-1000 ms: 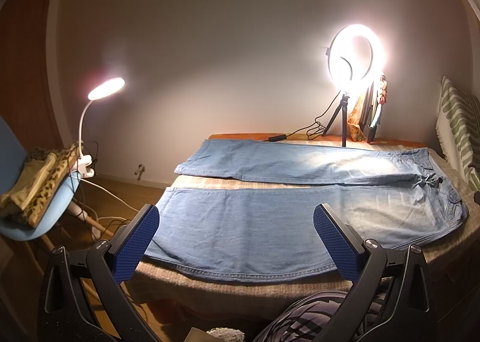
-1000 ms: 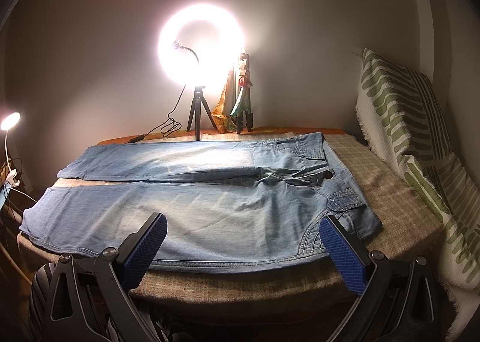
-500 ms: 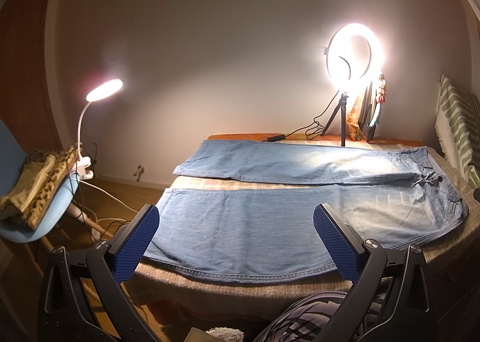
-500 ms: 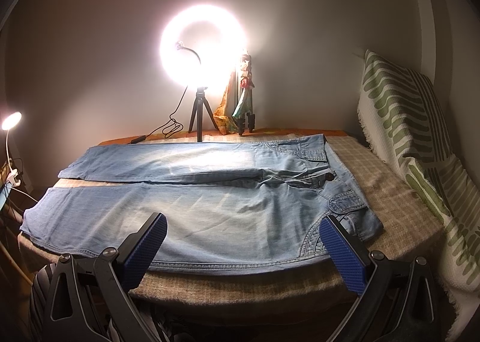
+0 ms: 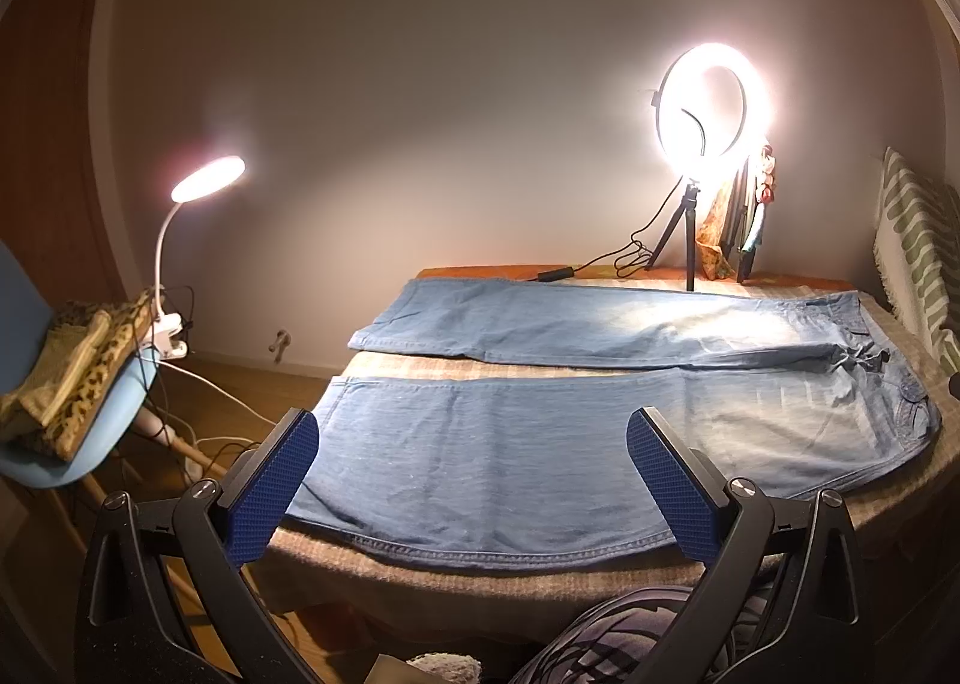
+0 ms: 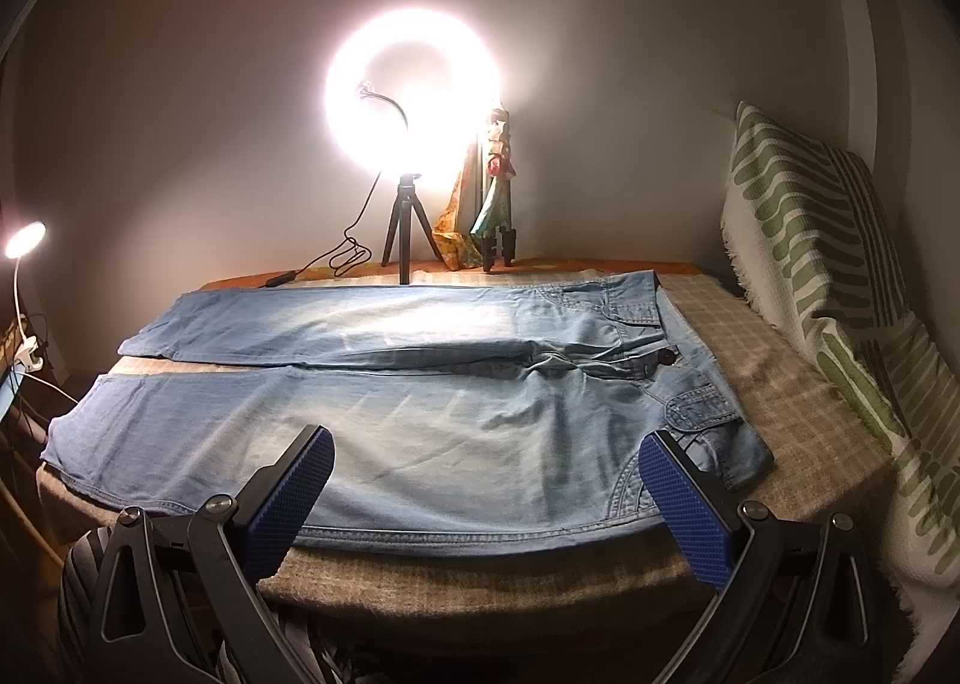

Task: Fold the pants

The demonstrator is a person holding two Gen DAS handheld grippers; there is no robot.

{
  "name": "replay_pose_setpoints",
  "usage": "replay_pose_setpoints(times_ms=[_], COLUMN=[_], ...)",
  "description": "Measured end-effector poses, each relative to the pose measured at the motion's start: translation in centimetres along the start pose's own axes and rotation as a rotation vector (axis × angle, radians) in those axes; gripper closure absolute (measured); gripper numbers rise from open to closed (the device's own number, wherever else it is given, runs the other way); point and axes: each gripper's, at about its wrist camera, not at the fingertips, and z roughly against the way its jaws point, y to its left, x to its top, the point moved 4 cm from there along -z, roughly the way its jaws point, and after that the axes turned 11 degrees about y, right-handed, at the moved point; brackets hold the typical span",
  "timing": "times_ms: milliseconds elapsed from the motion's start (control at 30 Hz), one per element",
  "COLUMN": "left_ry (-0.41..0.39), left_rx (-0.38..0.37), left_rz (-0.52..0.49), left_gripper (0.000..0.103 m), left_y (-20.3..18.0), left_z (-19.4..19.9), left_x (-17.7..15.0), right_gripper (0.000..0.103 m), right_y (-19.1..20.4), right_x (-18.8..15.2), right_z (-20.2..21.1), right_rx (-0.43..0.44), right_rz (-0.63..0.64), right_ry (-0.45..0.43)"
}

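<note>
One pair of blue jeans (image 5: 498,444) lies spread flat on the bed (image 6: 780,384), legs apart, nothing folded yet. Two grippers hover at the near edge, left gripper (image 5: 471,444) and right gripper (image 6: 489,465), both wide open and empty. Next, I judge, each must pinch the near leg's edge. Two lamps glow.
</note>
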Motion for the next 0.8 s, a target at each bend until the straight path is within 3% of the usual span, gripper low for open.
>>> replay_pose_setpoints(times_ms=[800], left_ry=[0.073], left_rx=[0.016], left_rz=[-0.056], left_gripper=[0.001], left_y=[1.0], left_z=[-6.5], left_x=[1.8], right_gripper=[0.000], right_y=[1.4], right_x=[5.3], right_z=[-4.1], right_rx=[-0.028], right_rz=[0.028], right_ry=[0.003])
